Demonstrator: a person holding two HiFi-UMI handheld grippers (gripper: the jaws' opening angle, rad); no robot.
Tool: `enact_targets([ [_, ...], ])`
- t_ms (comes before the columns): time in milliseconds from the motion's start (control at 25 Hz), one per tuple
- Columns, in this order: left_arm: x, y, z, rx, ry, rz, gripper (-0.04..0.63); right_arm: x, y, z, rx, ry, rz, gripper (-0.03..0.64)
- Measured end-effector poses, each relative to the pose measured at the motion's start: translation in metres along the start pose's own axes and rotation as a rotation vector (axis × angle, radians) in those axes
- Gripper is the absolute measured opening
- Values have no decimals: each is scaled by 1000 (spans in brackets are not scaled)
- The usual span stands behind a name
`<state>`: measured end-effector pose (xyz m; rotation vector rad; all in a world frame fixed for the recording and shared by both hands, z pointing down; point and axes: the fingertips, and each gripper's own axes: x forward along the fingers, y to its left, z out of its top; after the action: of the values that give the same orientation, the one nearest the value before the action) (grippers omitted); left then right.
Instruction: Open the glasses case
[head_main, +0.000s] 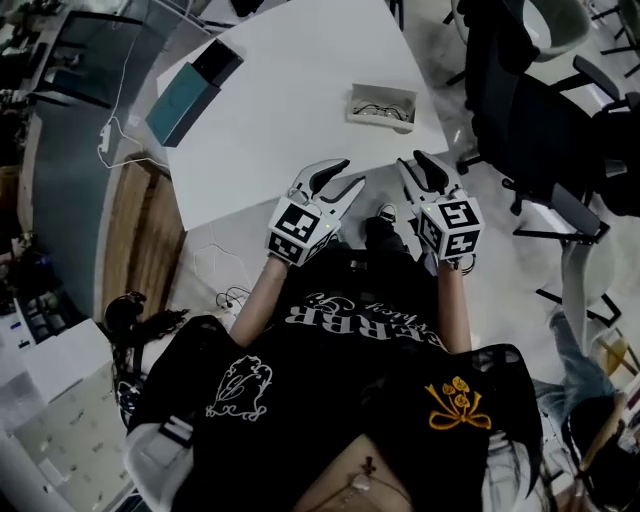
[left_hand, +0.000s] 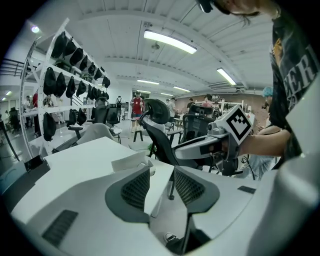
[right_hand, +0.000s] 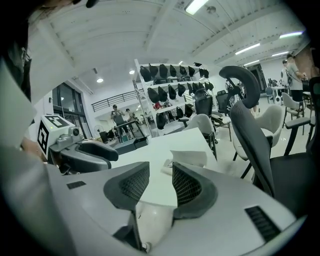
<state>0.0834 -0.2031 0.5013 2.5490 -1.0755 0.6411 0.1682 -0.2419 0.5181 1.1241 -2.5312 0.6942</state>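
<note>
The glasses case (head_main: 383, 105) is a pale box on the far right part of the white table (head_main: 290, 120). It stands open, with dark glasses lying inside. My left gripper (head_main: 345, 176) hovers at the table's near edge, well short of the case, open with nothing between its pads (left_hand: 136, 187). My right gripper (head_main: 412, 160) sits beside it at the near right corner, its jaws also apart and empty. The case shows ahead in both gripper views, at the left gripper's (left_hand: 131, 162) and the right gripper's (right_hand: 190, 159), with its lid raised.
A teal and dark box (head_main: 190, 92) lies at the table's far left corner, with a white cable (head_main: 108, 140) trailing off that side. Black office chairs (head_main: 540, 110) stand close to the right of the table. Racks of dark bags (left_hand: 70, 80) line the room beyond.
</note>
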Motion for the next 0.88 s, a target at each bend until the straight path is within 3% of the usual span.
enact_targets([
  [240,-27,-9,-11,85,14,-52,166,-4,22,-9,10,-14,-38,149],
  [480,-78,-16,-42,160,25,-90,146,-10,82,-31,22,-18,-59,138],
  [880,-168,-37,-86,149,-38,-121,82,-37,189,-58,32,-80,-79,85],
])
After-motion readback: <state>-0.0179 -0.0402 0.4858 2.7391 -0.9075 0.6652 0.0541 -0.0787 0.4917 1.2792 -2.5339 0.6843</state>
